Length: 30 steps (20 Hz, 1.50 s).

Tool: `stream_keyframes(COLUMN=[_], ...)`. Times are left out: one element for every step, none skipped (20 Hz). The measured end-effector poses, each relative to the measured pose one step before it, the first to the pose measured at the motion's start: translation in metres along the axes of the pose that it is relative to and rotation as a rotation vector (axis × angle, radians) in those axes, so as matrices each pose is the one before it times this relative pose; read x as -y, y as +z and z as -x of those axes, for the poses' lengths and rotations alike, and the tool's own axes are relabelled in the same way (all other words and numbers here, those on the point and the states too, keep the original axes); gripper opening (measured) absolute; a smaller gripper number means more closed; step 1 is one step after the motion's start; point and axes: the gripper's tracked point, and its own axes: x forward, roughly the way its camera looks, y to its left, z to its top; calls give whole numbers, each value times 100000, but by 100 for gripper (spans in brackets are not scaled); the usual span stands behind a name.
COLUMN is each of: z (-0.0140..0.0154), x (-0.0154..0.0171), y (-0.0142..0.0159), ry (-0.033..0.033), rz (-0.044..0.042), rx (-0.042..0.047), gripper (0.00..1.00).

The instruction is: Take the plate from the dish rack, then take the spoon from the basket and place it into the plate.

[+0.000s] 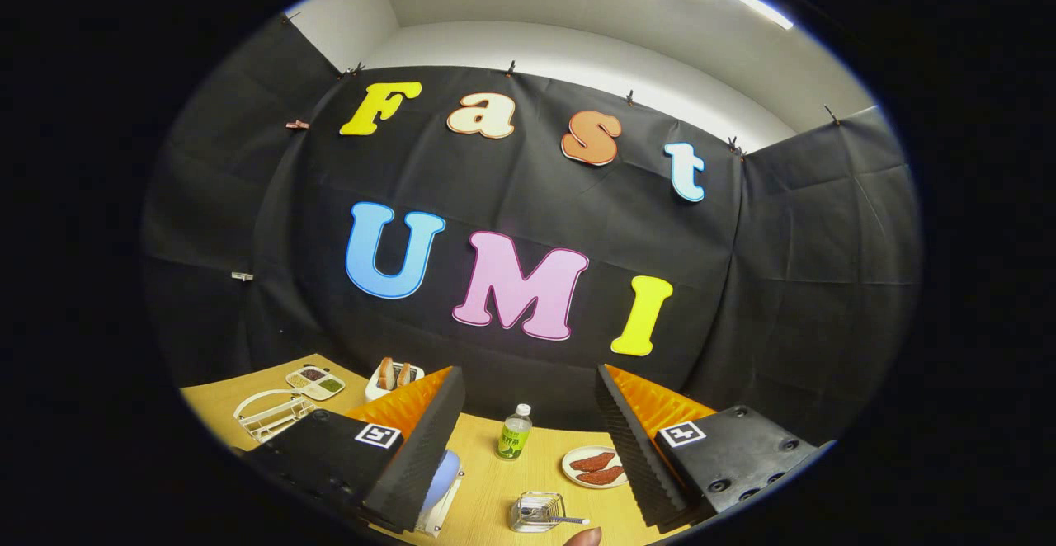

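My gripper (528,377) is held above the wooden table (495,488), tilted up toward the wall, and is open with nothing between its fingers. A pale blue plate (442,478) stands on edge in a white holder (439,515), half hidden behind the left finger (421,447). Low between the fingers sits a small clear wire basket (535,510). A spoon (563,520) lies in it, its handle sticking out to the right. A person's fingertip (584,538) shows just below the basket.
A green bottle (515,432) stands between the fingers, farther back. A white plate with red slices (596,468) lies beside the right finger. Left of the left finger are a white toaster with bread (394,377), a divided condiment dish (315,382) and a white wire rack (268,414).
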Motion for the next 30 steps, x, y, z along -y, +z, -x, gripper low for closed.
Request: stream_keyframes(z=[-46, -48, 55, 22, 34, 76, -64, -56, -112, -278, -298, -404, -584, -617, -817, -956, -1046, -824, -1222, -1385, -1462, -1475, -1676, -1117, -1210, -940, -918, -907, -716, -522], x=[-101, -52, -103, -83, -196, -194, -113, -343, -612, -644, -817, -415, -225, 29, -9, -252, -268, -490, -324, -318, -126, -13, -77, -160, -486, -501, -494, 85, -24, -6], y=[-43, -132, -169, 10, -41, 22, -46, -229, -403, -492, -841, -1053, -1041, -1182, -1462, -1841, -1682, -1567, -1580, -1300, -1583, -1590, -1498, -1168, -1114, -984, -845, -671, -581, -392], ry=[227, 385, 196, 296, 567, 869, 618, 992, 2009, 2408, 2888, 1863, 1245, 189, 283, 627, 1421, 1012, 699, 682, -390, -1343, -1081, -1326, -1068, -1080, -1315, -2813, -2524, -2457], rz=[-332, -418, -289, -66, 81, 249, 143, -270, -1071, -1376, -1625, -1582, -1126, -608, -618, -1561, -2456, -3083, -3215, -2522, -1518, -773, -597, -497, -1021, -1573, -1509, -1016, -1279, -953], rx=[-318, -338, -269, -91, 3, 398, 66, -601, -1418, -2055, -3844, -4402, -4395, -4963, -5881, -6187, -6404, -6138, -6042, -5587, -5317, -5551, -5741, -4575, -4197, -3644, -2964, -2221, -1959, -1307], gripper=[97, 97, 97, 97, 97, 97, 97, 97, 97, 97, 97, 97, 97, 97, 97, 97, 97, 97, 97, 98, 98, 98, 97, 96, 92, 91, 88, 85, 75, 69])
